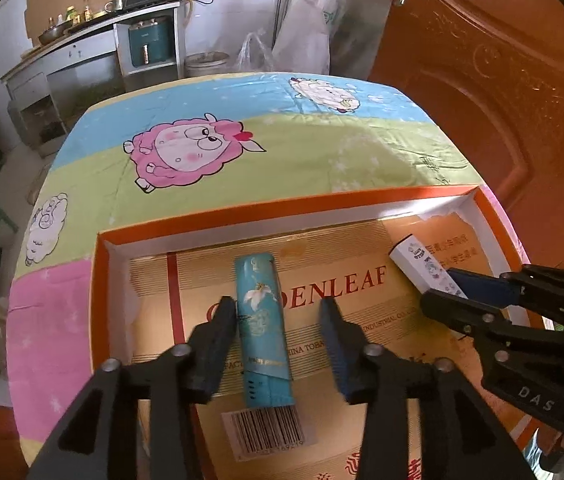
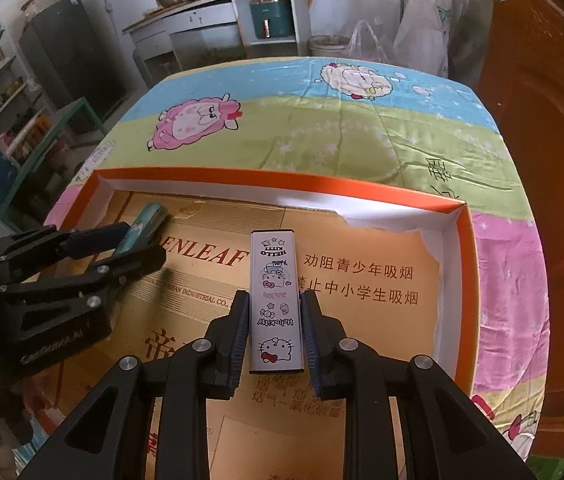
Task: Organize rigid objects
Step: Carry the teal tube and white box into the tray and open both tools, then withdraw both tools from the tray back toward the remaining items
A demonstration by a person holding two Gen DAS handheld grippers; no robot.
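A teal lighter (image 1: 264, 328) printed with a white lily is seen on gold cardboard lettered in red (image 1: 345, 280), inside an orange-rimmed, white-walled box (image 1: 282, 205). A white lighter (image 2: 277, 300) is patterned with pink-bowed cartoon cats. The worktop cloth (image 1: 301, 148) is banded blue, green and pink, with pink and white cartoon sheep.

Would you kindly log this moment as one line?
left tongs: open around teal lighter | right tongs: shut on Hello Kitty lighter

A glossy teal tube (image 1: 262, 328) and a smooth, shiny white case (image 2: 277, 300) lie on matt printed cardboard (image 2: 361, 280); soft wrinkled cloth (image 1: 301, 152) covers the desk.
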